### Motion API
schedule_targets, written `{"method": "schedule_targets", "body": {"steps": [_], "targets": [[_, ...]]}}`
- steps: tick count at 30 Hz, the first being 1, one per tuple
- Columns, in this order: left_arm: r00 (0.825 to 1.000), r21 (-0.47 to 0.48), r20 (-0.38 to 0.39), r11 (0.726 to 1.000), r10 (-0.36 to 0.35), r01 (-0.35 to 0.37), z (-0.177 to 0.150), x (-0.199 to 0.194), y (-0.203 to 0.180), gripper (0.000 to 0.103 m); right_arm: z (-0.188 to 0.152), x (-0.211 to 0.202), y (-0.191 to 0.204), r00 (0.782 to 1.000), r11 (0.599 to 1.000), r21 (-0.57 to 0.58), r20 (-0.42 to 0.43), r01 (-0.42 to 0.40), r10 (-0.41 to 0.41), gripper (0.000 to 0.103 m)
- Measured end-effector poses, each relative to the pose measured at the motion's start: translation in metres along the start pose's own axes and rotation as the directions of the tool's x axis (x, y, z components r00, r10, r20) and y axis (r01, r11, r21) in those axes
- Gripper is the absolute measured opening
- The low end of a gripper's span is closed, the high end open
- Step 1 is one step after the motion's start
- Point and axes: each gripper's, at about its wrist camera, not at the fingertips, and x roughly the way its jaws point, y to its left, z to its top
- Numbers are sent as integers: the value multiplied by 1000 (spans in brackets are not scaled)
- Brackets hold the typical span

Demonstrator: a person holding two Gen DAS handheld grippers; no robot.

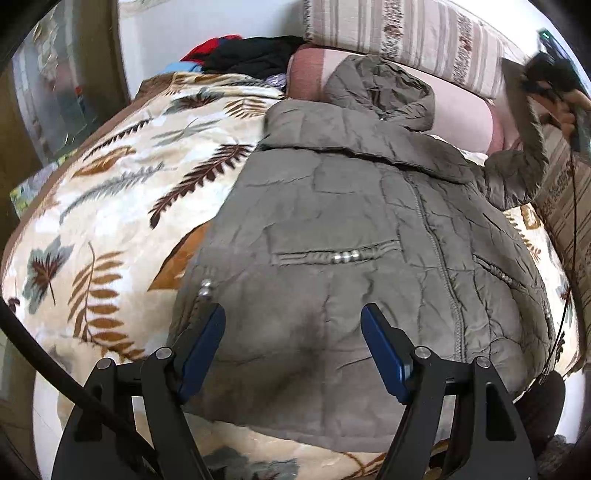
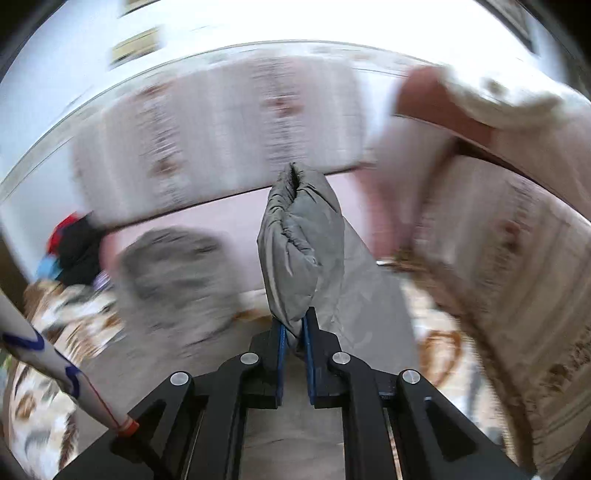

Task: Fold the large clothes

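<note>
A grey-green quilted jacket lies front up on a leaf-patterned blanket, its hood toward the pillows. My left gripper hovers open just over the jacket's lower hem, nothing between its blue pads. My right gripper is shut on the cuff of the jacket's sleeve, which stands up from between its fingers. In the left wrist view that sleeve is lifted at the far right, with the right gripper blurred above it. The right wrist view is smeared by motion.
Striped cushions and a pink bolster line the far side of the bed. A heap of red, black and blue clothes sits at the back left. A black cable hangs along the right. A person's sleeve shows low left.
</note>
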Motion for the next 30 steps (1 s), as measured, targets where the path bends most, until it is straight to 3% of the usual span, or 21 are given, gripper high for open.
{"method": "schedule_targets", "body": {"steps": [4,7,13,18,22,25,28,30], "targets": [[1000,-45,12,999,4,-3,-3,0,21,75,-30,14,101,995,987,-131,-38,-96,92,8],[1000,-72,23,997,14,-12,-5,2,35,75,-57,26,155,985,966,-198,-82,-166,152,8],[1000,-116,8,993,9,-8,-5,12,57,75,-128,72,256,949,902,-327,-235,-283,212,8],[1000,-135,1,991,2,-2,-7,17,67,75,-177,108,298,928,868,-388,-324,-309,185,9],[1000,-154,-6,988,-4,3,-8,19,71,75,-197,117,310,925,844,-440,-347,-307,155,12],[1000,-156,-8,988,4,-5,-6,16,69,75,-197,112,307,919,831,-451,-359,-326,165,23],[1000,-152,10,988,15,-13,-2,5,69,75,-188,92,297,900,824,-418,-370,-384,232,60],[999,-146,28,989,19,-14,4,-3,68,75,-181,74,287,910,814,-439,-333,-380,246,64]]}}
